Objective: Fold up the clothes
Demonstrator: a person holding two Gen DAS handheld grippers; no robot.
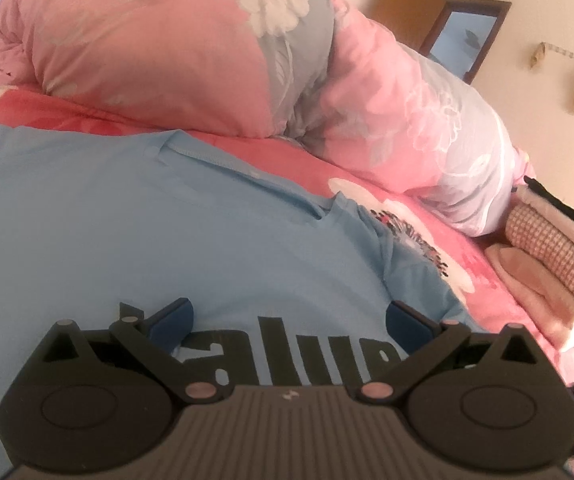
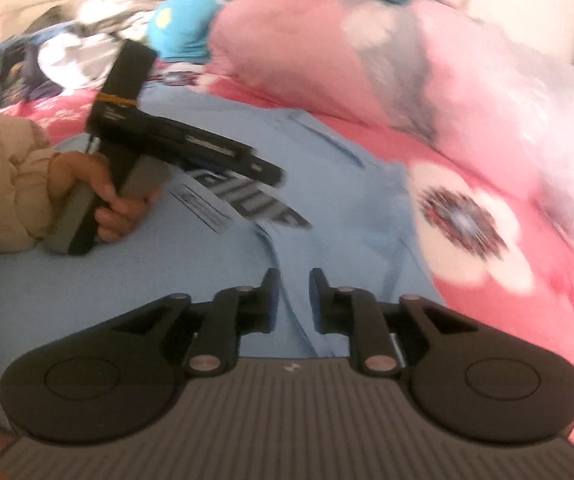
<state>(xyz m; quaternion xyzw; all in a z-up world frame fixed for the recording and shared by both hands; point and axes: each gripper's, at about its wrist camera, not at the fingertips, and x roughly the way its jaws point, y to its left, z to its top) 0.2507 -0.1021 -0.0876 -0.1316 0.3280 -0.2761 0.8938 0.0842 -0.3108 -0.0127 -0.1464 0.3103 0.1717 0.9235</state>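
Light-blue shirt (image 2: pixel 127 280) lies on bed (image 2: pixel 507 320) directly under both; right hand-held gripper (image 2: pixel 293 296) narrow over a crease, empty; left hand-held gripper (image 1: pixel 289 320) wide over the print.

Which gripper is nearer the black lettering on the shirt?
Left. The left gripper is open right over the black lettering; the right gripper sits farther down the light blue shirt.
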